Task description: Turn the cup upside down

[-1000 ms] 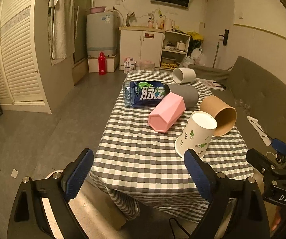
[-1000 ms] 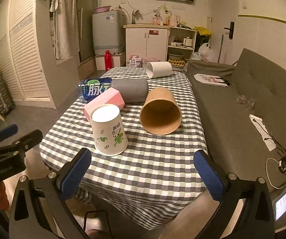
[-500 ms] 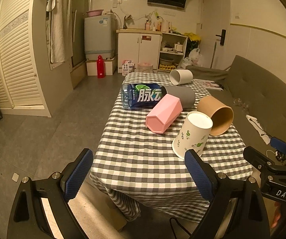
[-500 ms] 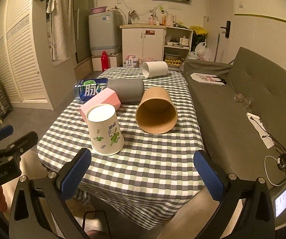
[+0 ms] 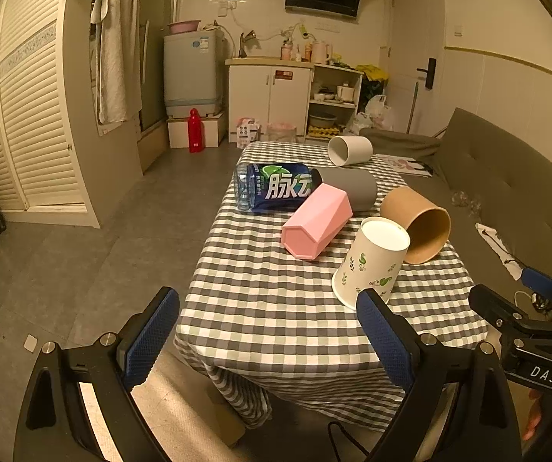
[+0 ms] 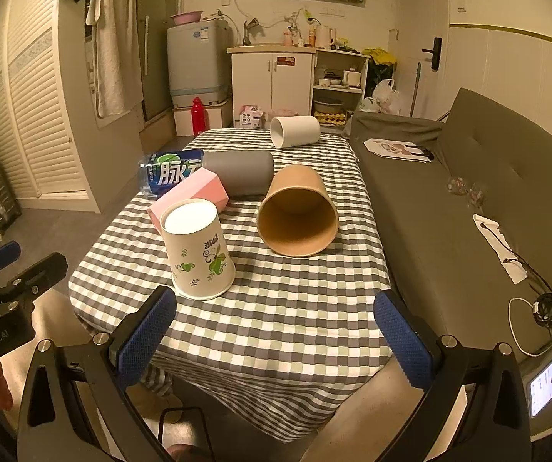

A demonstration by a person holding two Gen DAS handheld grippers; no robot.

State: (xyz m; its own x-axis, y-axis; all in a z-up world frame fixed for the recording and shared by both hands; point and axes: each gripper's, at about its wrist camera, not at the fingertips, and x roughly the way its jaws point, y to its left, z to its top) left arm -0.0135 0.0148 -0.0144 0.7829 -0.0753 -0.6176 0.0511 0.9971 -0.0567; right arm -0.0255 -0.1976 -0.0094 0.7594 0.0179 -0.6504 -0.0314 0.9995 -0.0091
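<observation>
Paper cup [image 6: 198,249] with leaf print stands mouth-down near the bench [image 6: 276,327] front edge, beside the pink cup [image 6: 189,196]. Likely light and easily crushed, so pinch mid-wall gently. Left hand-held gripper [image 5: 268,331] and right hand-held gripper [image 6: 276,331] both hang released, holding nothing.

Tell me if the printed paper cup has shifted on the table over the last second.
No. The printed paper cup stands rim-down on the same checks, just as close to the brown cup; only the cameras shifted slightly.
</observation>
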